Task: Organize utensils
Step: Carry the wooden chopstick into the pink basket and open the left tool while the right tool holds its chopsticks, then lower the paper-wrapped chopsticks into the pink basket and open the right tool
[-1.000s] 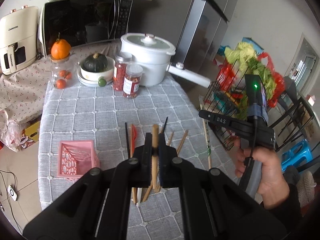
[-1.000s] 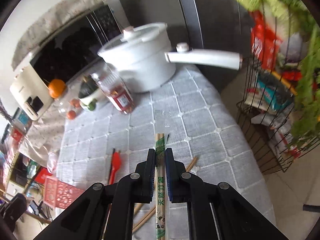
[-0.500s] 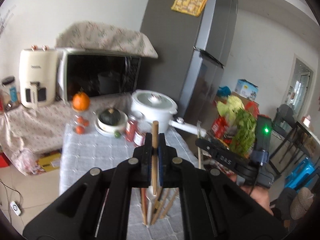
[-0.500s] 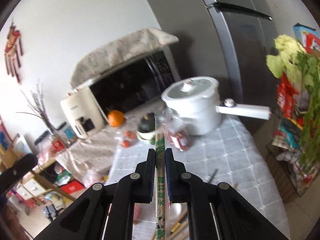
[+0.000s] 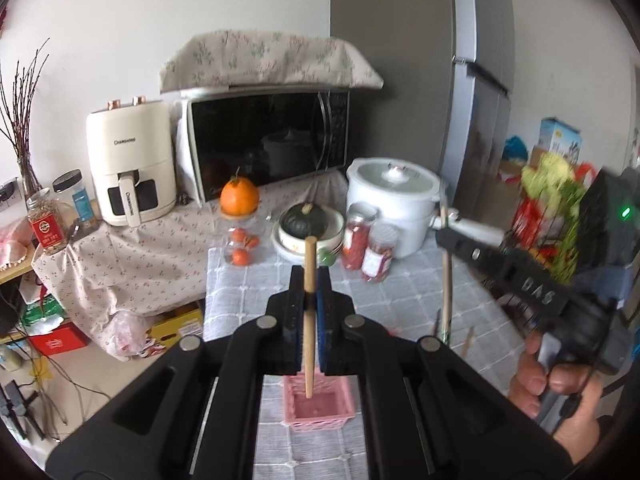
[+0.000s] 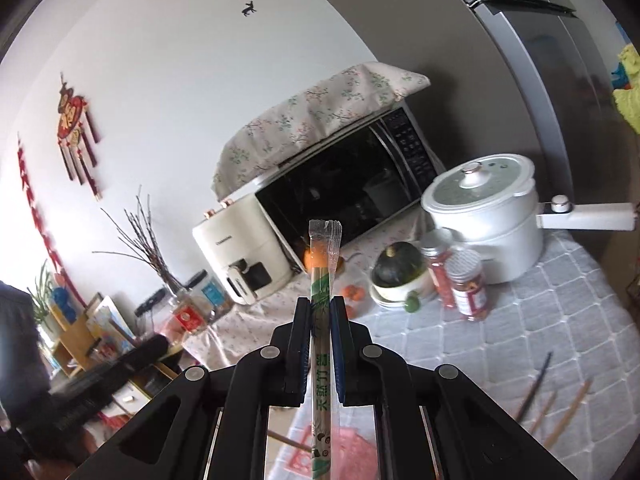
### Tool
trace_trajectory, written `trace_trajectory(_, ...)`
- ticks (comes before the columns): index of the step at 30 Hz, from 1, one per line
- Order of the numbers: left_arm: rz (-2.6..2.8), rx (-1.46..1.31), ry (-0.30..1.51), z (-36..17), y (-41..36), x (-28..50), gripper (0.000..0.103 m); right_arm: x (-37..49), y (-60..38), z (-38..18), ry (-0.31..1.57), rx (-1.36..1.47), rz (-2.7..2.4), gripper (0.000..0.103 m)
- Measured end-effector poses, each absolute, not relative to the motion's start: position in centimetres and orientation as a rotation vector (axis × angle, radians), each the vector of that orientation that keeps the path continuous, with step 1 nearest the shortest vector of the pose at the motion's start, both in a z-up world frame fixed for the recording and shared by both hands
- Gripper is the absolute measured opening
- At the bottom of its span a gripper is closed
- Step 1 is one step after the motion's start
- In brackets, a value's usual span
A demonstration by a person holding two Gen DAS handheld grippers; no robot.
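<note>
A checked grey cloth covers the surface [image 5: 404, 300], where a pink basket [image 5: 320, 408] waits as the likely home for the scattered utensils. Both hands carry a load at once: the left hand-held gripper [image 5: 310, 300] is clamped on a bare wooden chopstick [image 5: 309, 320], and the right hand-held gripper [image 6: 320, 344] is closed on a wrapped pair of chopsticks [image 6: 322, 360] in a clear printed sleeve.

The step in hand appears to be the drop into the basket. Done well, each stick would be brought square over the basket's open top, its lower tip lowered inside the rim before the jaws let go, so that it leans against a wall instead of bouncing out over the edge. One release at a time would keep the two tools from crossing above so small a target.

In the left wrist view the wooden chopstick stands nearly upright between the pads, its lower tip over the basket's interior, though whether it is already below the rim is hard to judge through the lens distortion. In the right wrist view the wrapped pair runs straight along the jaws, with pink basket mesh blurred beneath its near end. Loose chopsticks [image 6: 560, 412] lie on the cloth off to the right, well apart from either tool.
</note>
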State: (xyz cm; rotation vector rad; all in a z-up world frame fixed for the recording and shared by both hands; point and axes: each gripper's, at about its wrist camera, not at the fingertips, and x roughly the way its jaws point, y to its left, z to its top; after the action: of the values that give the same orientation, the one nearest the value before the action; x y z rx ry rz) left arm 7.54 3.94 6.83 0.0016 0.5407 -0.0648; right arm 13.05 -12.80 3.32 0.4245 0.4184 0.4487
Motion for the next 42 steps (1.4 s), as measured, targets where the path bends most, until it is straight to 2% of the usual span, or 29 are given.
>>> trace_trajectory(14,-0.134,-0.164,0.765,0.6,7.7,11.5,0.006,17.7,-7.1,-1.6,0.420,0.396,0.346,0.010)
trace_trajectory(21,-0.157,-0.183,0.753,-0.4,7.9,12.6,0.006,18.4,-5.1,-3.6,0.460,0.325,0.338,0.010)
trace_trajectory(23,-0.159,-0.197,0.736,-0.5,8.0,12.9,0.006,18.3,-5.0,-3.8,0.469,0.318,0.345,0.013)
trace_trajectory(24,-0.161,-0.204,0.726,-0.6,8.0,12.9,0.010,18.2,-5.2,-3.9,0.476,0.322,0.350,0.014)
trace_trajectory(25,-0.162,-0.212,0.721,-0.6,8.1,13.0,0.020,18.1,-5.4,-4.0,0.481,0.330,0.357,0.015)
trace_trajectory(27,-0.162,-0.237,0.710,-0.7,8.2,13.0,0.034,17.9,-6.0,-4.0,0.492,0.344,0.362,0.020)
trace_trajectory(29,-0.161,-0.250,0.708,-0.6,8.2,13.0,0.039,17.6,-6.7,-3.8,0.497,0.361,0.363,0.038)
trace_trajectory(33,-0.150,-0.249,0.697,-0.5,8.0,12.8,0.052,17.0,-8.2,-3.1,0.494,0.388,0.371,0.040)
trace_trajectory(42,-0.159,-0.266,0.758,-1.4,7.7,12.5,0.053,16.7,-11.8,-2.6,0.591,0.441,0.378,0.042)
